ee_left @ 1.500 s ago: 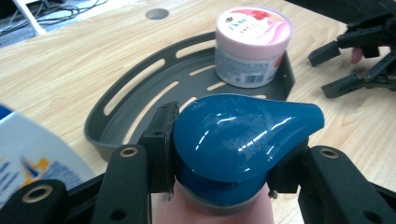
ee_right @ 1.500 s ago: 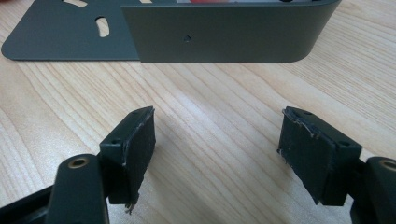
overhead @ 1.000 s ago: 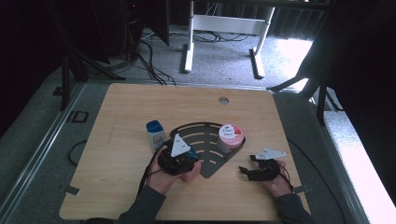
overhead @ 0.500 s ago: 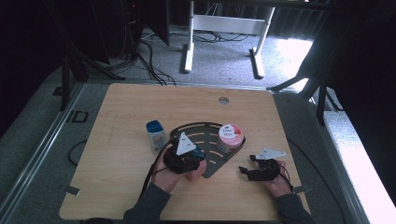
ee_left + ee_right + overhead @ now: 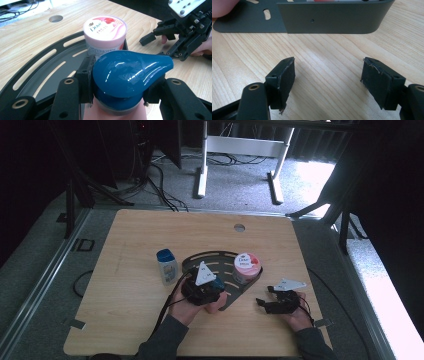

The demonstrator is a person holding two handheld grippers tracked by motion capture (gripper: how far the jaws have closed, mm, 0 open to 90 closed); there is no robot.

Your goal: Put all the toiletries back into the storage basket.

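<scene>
Two black pads of the left gripper (image 5: 120, 86) press on the neck of a pink bottle with a teal pump-style cap (image 5: 130, 72), one pad on each side just under the cap, so the jaws stand about half closed around it. The bottle hangs over the near part of a dark metal corner rack (image 5: 227, 292) that lies on the wooden counter (image 5: 125, 245), close to the rack's pointed end.

Judging by its looks, the bottle is a light plastic toiletry container, stiff at the neck and probably softer in the body. Its cap is glossy and rounded, with a teardrop spout pointing toward the right gripper (image 5: 272, 304), and smooth enough to slip if gripped there. The neck below the cap is the better hold: it is narrow, rigid, and the cap's overhang acts as a stop against sliding down. I cannot tell how full it is, so its weight may pull it into a tilt.

Behind it a Dove jar (image 5: 105, 33) with a pink and white lid sits in the rack against its raised wall. A small white bottle with a blue cap (image 5: 167, 266) stands on the counter just left of the rack.

The right gripper rests low by the counter, beside the rack's wall (image 5: 332, 18), its jaws wide apart and holding nothing.
</scene>
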